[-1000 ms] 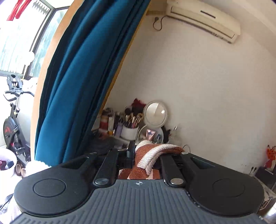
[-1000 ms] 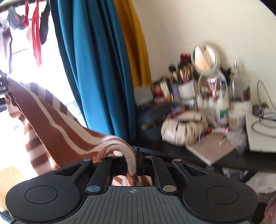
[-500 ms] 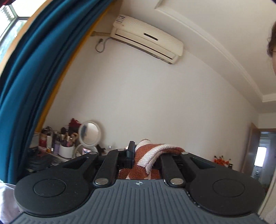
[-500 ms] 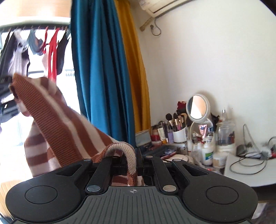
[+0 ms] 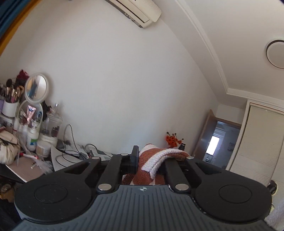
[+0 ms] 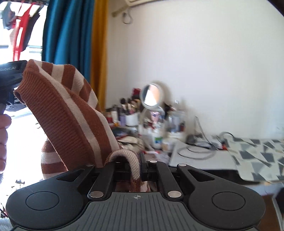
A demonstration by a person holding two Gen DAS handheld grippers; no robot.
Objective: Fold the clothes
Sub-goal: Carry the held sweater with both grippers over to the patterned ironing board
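A plain white wall (image 5: pixel 115 80) carries a white air conditioner (image 5: pixel 138 10) above a cluttered table (image 6: pixel 204 160), beside teal and mustard curtains (image 6: pixel 71 35).

A round mirror (image 5: pixel 36 88) and a cup of brushes (image 5: pixel 9 108) are seen on the cluttered worktop (image 6: pixel 198 160); an air conditioner (image 5: pixel 136 10) is mounted above, blue curtains (image 6: pixel 69 35) hung beside.

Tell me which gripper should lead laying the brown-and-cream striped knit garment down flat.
Left, probably. The left gripper holds the brown-and-cream striped knit garment high by one end, so lowering it should spread the cloth. The right gripper pinches a bunched cream hem low down and can serve as anchor.
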